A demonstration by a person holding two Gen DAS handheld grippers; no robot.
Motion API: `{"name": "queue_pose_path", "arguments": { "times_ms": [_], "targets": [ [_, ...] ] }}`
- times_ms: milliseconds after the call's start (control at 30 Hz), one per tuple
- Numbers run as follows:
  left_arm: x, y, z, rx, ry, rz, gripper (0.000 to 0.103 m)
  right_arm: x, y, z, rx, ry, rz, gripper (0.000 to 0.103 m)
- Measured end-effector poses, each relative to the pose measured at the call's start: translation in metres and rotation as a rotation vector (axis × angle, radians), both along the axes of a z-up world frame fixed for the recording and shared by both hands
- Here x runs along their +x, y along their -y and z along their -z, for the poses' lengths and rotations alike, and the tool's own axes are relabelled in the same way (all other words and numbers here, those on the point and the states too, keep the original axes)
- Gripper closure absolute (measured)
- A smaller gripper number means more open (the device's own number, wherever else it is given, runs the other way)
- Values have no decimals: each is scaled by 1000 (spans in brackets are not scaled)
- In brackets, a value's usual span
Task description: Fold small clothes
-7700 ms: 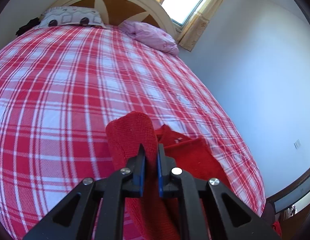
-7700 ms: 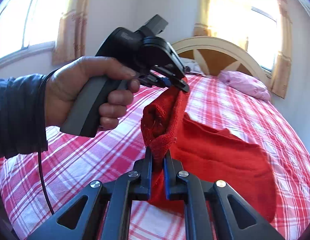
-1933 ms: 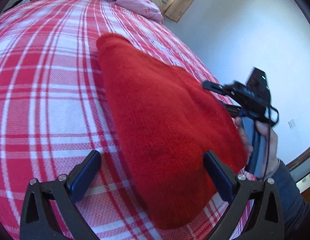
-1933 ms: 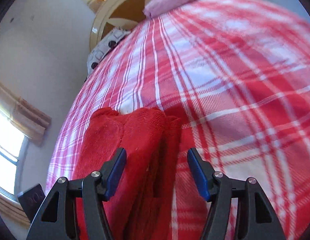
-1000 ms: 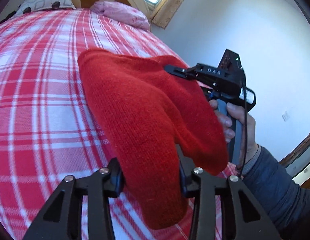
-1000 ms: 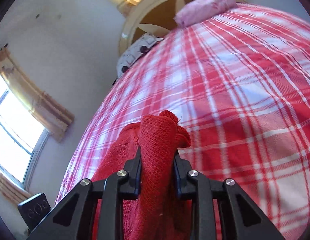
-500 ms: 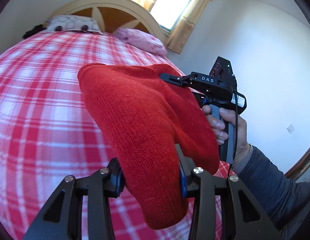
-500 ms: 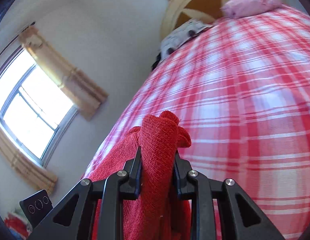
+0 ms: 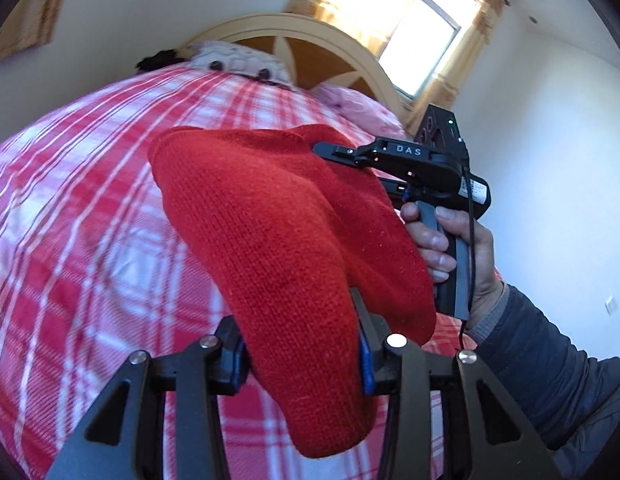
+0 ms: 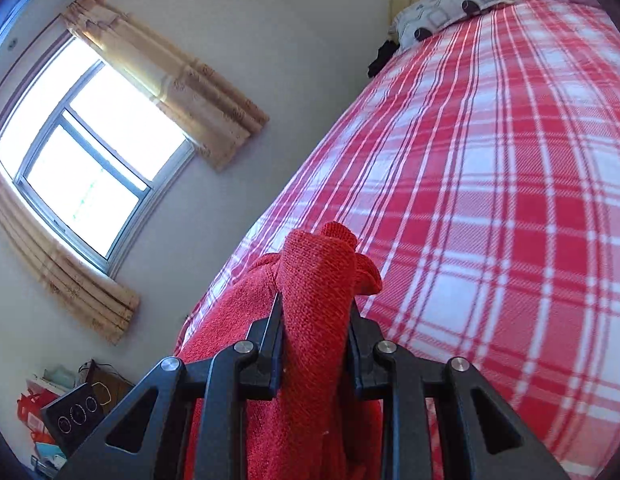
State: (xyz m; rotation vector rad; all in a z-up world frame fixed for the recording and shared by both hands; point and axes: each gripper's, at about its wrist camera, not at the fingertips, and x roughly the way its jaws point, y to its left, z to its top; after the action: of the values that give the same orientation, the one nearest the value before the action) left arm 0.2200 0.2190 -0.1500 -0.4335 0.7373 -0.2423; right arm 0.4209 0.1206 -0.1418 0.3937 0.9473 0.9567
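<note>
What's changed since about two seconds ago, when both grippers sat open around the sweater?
Both the left gripper and the right gripper have closed on the red sweater and lifted it off the plaid bedspread. The pillows stay by the headboard.

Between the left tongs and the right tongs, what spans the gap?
In the left wrist view, only the folded red knitted garment spans it, clamped by the left tongs and the right tongs, held above the red plaid bedsheet.
</note>
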Motion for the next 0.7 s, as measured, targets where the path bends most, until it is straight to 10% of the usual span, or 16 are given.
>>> {"name": "queue_pose_path", "arguments": {
  "times_ms": [367, 700],
  "targets": [
    [1, -14, 63, -11, -140, -82, 52, 5, -22, 66, -101, -140, 21, 66],
    [-1, -13, 69, -36, -160, -109, 31, -97, 37, 10, -121, 78, -70, 54]
  ]
}}
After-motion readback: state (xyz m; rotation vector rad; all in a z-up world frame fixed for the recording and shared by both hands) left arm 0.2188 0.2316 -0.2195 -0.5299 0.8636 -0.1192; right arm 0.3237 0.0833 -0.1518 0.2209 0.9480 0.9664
